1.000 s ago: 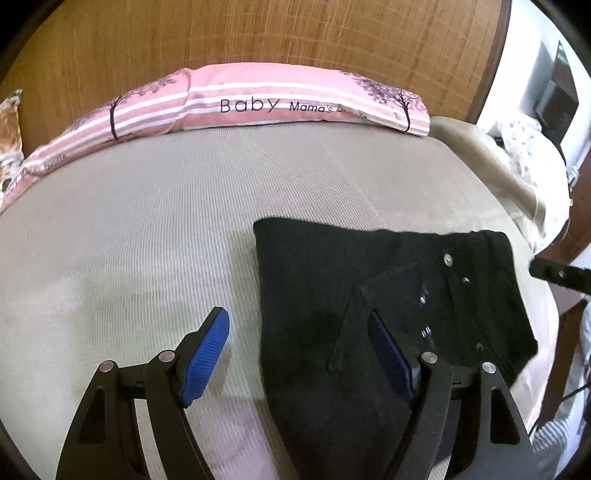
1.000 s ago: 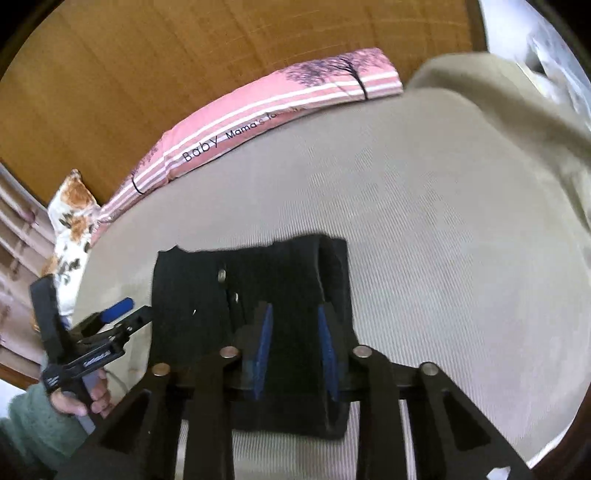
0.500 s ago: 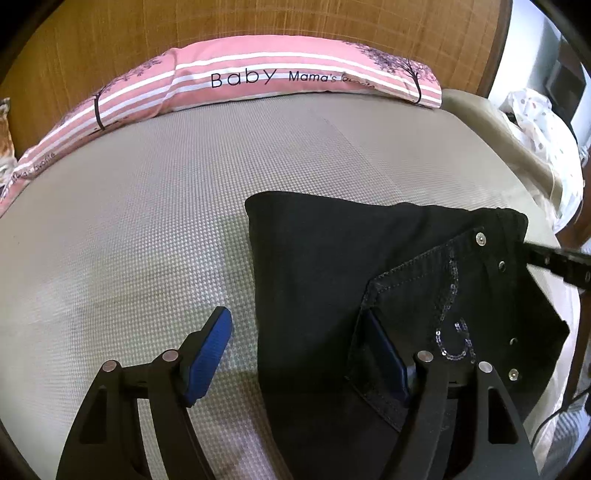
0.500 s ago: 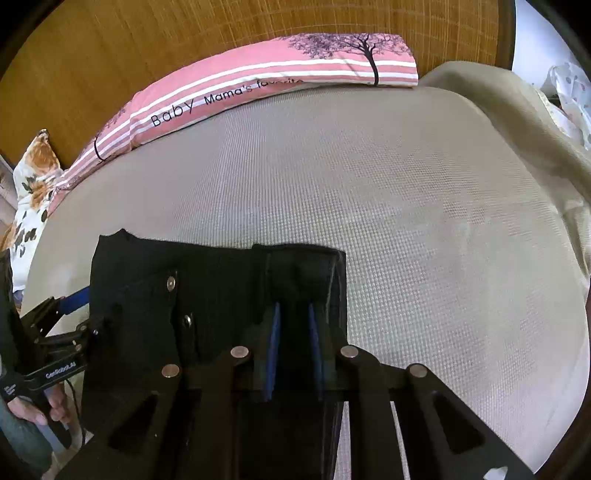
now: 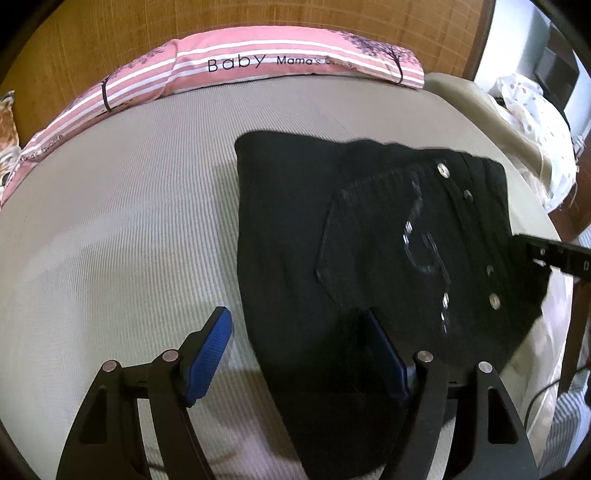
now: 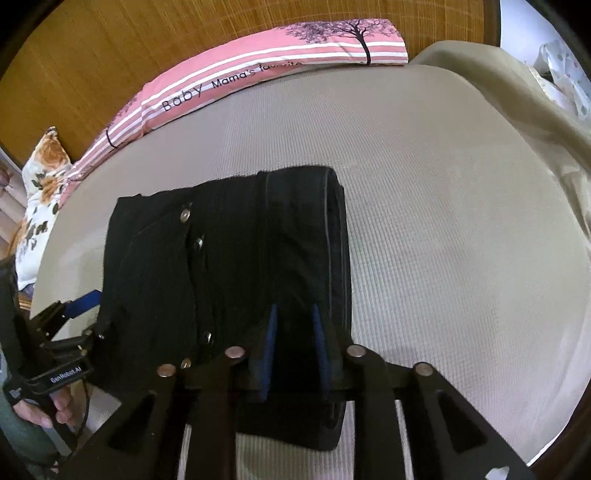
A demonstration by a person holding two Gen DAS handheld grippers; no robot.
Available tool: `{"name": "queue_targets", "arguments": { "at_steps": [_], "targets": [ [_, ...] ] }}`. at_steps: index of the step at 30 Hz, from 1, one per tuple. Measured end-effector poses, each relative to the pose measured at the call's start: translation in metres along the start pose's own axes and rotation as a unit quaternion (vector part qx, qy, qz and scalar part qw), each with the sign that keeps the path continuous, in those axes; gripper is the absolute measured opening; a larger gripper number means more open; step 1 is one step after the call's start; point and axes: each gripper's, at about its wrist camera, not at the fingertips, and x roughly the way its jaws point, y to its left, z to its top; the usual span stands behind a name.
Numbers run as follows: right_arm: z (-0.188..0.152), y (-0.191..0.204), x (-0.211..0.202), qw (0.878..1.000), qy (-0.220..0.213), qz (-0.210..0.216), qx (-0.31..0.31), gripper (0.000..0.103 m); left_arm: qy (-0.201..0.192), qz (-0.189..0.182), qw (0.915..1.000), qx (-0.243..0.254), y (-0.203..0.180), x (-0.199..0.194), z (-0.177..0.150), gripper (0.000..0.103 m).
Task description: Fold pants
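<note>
Beige bed (image 5: 129, 206), black pants (image 5: 332, 229) basically folded into a neat block; left tongs (image 5: 299, 350) wide apart straddling its edge, right tongs (image 6: 295, 343) just been easing apart with the fold between them, probably only letting go left.

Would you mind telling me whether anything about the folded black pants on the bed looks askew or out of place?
Nothing is damaged. The black pants lie folded flat on the beige bed cover, but the near right corner juts out past the rest towards the bed's edge, so the bundle is not quite square.

A pink striped pillow (image 5: 280, 62) (printed "Baby") lies along the woven headboard (image 5: 258, 18) at the far edge of a beige bed (image 5: 110, 229).
</note>
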Motion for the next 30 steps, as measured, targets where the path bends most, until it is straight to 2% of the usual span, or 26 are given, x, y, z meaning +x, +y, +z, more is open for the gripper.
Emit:
{"name": "queue_targets", "arguments": {
  "at_steps": [2, 4, 9, 12, 16, 20, 24, 29, 30],
  "targets": [
    [-0.003, -0.004, -0.002, 1.000, 0.001, 0.001, 0.002, 0.026, 0.006, -0.005, 1.0000, -0.003, 0.002, -0.003, -0.009, 0.074],
    [-0.004, -0.013, 0.001, 1.000, 0.013, 0.009, 0.013, 0.046, 0.008, -0.016, 0.9998, -0.009, 0.006, -0.008, -0.016, 0.074],
    [-0.005, -0.039, 0.011, 0.993, 0.026, 0.094, 0.064, 0.046, 0.007, -0.052, 0.9972, -0.054, 0.029, -0.016, -0.012, 0.074],
    [-0.004, -0.057, 0.019, 0.983, 0.035, 0.150, 0.097, 0.048, 0.012, -0.107, 0.9882, -0.109, 0.052, -0.014, -0.001, 0.074],
    [-0.003, -0.079, 0.032, 0.964, 0.054, 0.227, 0.125, 0.048, 0.046, -0.164, 0.9762, -0.135, 0.064, 0.002, 0.011, 0.074],
    [-0.002, -0.087, 0.039, 0.953, 0.063, 0.264, 0.132, 0.048, 0.072, -0.205, 0.9640, -0.152, 0.067, 0.016, 0.019, 0.071],
    [0.003, -0.091, 0.046, 0.948, 0.066, 0.285, 0.126, 0.047, 0.075, -0.207, 0.9672, -0.127, 0.057, 0.022, 0.026, 0.071],
    [0.011, -0.087, 0.056, 0.939, 0.072, 0.316, 0.114, 0.047, 0.062, -0.213, 0.9675, -0.121, 0.055, 0.027, 0.036, 0.071],
    [0.013, -0.085, 0.059, 0.939, 0.073, 0.317, 0.112, 0.043, 0.059, -0.213, 0.9677, -0.120, 0.055, 0.028, 0.037, 0.071]
  ]
}}
